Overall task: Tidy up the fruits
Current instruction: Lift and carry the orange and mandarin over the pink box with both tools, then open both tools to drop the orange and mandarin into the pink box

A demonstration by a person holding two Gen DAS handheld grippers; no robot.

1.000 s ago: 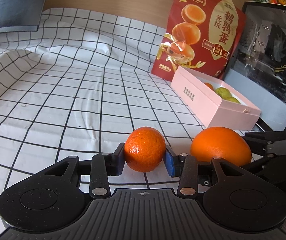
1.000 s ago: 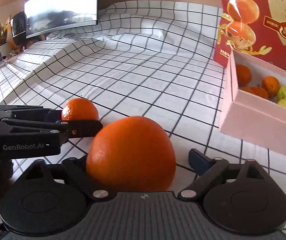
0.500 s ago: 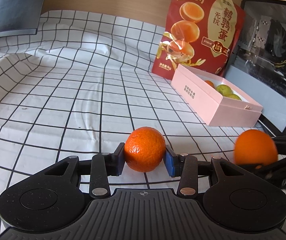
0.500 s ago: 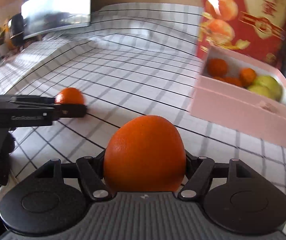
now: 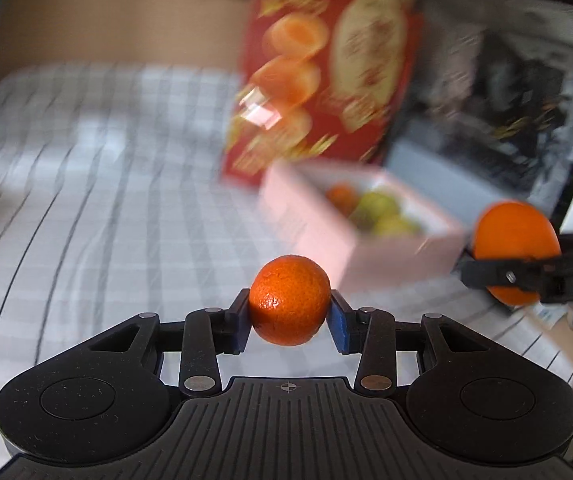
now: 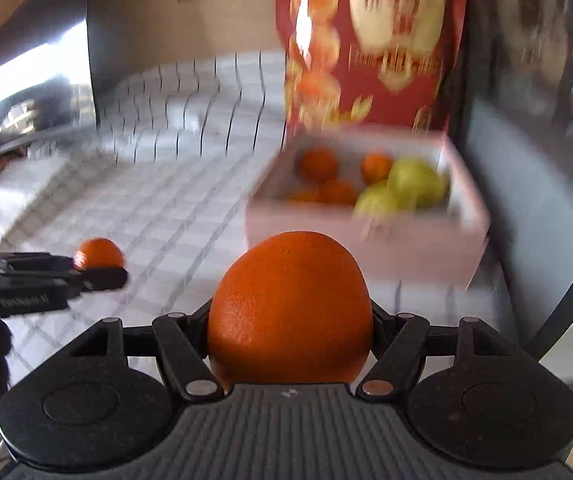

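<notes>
My left gripper [image 5: 289, 312] is shut on a small mandarin [image 5: 289, 300], held above the checked cloth. My right gripper [image 6: 290, 320] is shut on a large orange [image 6: 290, 312], which fills the space between its jaws. In the left wrist view that large orange [image 5: 514, 240] hangs at the right, beside the pink box [image 5: 366, 248]. In the right wrist view the small mandarin [image 6: 100, 252] shows at the left in the left gripper [image 6: 98, 270]. The open pink box [image 6: 366, 236] lies ahead and holds several small oranges and green fruits [image 6: 414, 180].
A tall red snack bag [image 5: 322, 76] stands behind the box. A dark open computer case [image 5: 498, 92] rises to the right of the box. A monitor [image 6: 38, 92] stands at the far left of the checked cloth [image 5: 106, 208].
My right gripper closed on the large orange and lifted it off the cloth. Both grippers rose with their fruit and moved nearer the pink box.
</notes>
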